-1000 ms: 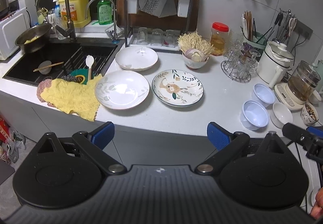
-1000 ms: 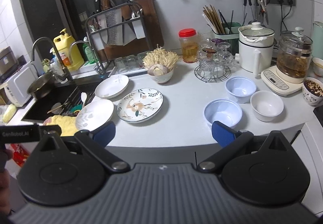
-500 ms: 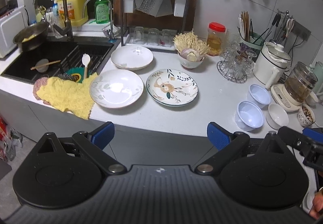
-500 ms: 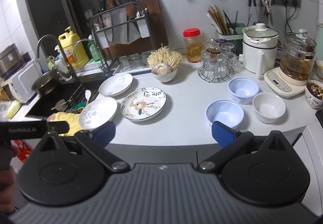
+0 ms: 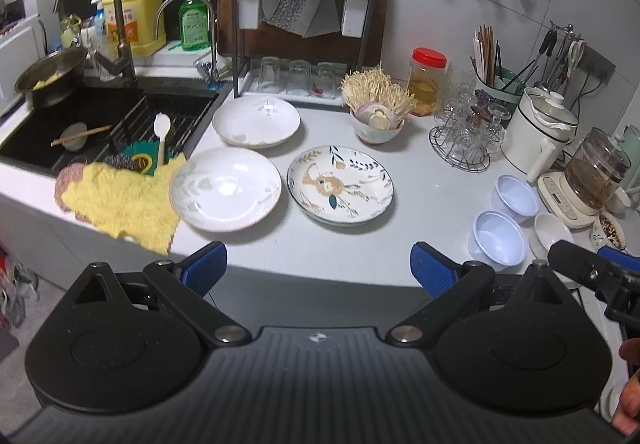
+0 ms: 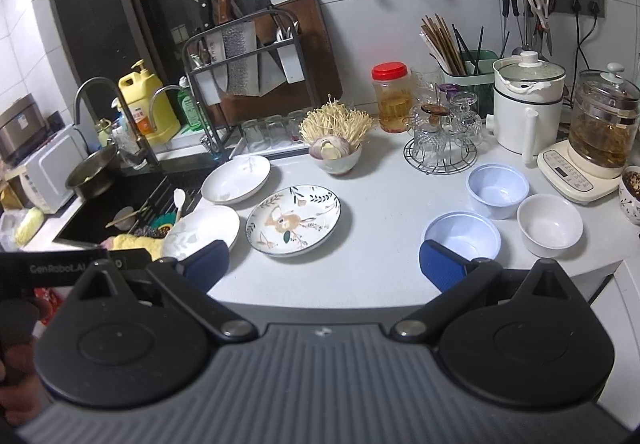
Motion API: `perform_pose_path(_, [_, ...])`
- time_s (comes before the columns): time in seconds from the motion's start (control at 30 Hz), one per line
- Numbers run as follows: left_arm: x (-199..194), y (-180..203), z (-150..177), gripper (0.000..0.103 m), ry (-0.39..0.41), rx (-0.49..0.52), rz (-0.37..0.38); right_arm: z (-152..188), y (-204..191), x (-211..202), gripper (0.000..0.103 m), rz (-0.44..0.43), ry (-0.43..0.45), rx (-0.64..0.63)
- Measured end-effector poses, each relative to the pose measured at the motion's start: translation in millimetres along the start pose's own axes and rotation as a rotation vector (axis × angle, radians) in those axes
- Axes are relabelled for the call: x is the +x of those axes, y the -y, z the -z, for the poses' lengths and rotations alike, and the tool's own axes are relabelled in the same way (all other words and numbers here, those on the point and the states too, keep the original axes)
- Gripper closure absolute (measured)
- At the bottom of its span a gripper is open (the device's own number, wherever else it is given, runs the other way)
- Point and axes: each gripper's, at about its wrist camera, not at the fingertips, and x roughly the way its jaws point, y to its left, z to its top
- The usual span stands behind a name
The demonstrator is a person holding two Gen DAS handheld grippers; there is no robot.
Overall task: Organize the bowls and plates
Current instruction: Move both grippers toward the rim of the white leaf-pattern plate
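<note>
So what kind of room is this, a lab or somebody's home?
It looks like a home kitchen. There is a sink with a tap, a knife rack against the wall, and plates and bowls spread over a white counter.

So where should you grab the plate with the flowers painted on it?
Grab the painted plate by its near rim, coming in low from the counter's front edge. It lies flat and wide, so only the raised rim gives the jaws something thin to pinch. That side faces the open left gripper with nothing between, while a white plate sits close on its left.
</note>
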Motion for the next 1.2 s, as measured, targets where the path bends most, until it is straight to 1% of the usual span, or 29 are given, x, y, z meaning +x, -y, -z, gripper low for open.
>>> perform_pose_path(0.3, [35, -32, -36, 0.003, 0.007, 0.020, 0.020, -12, -24, 33, 0.000, 0.005, 0.002, 0.040])
perform_pose_path(0.4, [46, -47, -53, 0.003, 0.013, 0.024, 0.029, -21, -35, 48, 0.000, 0.006, -0.004, 0.059])
perform_pose_path(0.47, [53, -58, -65, 0.003, 0.025, 0.025, 0.042, -29, -42, 56, 0.000, 0.006, 0.007, 0.067])
perform_pose_path(0.63, [71, -85, -94, 0.003, 0.045, 0.026, 0.047, -42, -60, 80, 0.000, 0.009, 0.000, 0.090])
perform_pose_path(0.83, [100, -119, -117, 0.003, 0.029, 0.030, 0.061, -51, -85, 109, 0.000, 0.044, -0.005, 0.099])
perform_pose_path(1.1, [144, -163, -134, 0.003, -0.001, 0.041, 0.075, -54, -121, 159, 0.000, 0.032, -0.043, 0.108])
perform_pose_path(1.13, [151, -169, -136, 0.003, -0.008, 0.043, 0.075, -54, -125, 166, 0.001, 0.030, -0.049, 0.110])
perform_pose_path(1.17, [159, -175, -138, 0.003, -0.015, 0.048, 0.073, -53, -129, 174, 0.004, 0.024, -0.054, 0.112])
perform_pose_path(1.2, [167, -182, -139, 0.003, -0.025, 0.054, 0.070, -52, -133, 183, 0.004, 0.021, -0.064, 0.114])
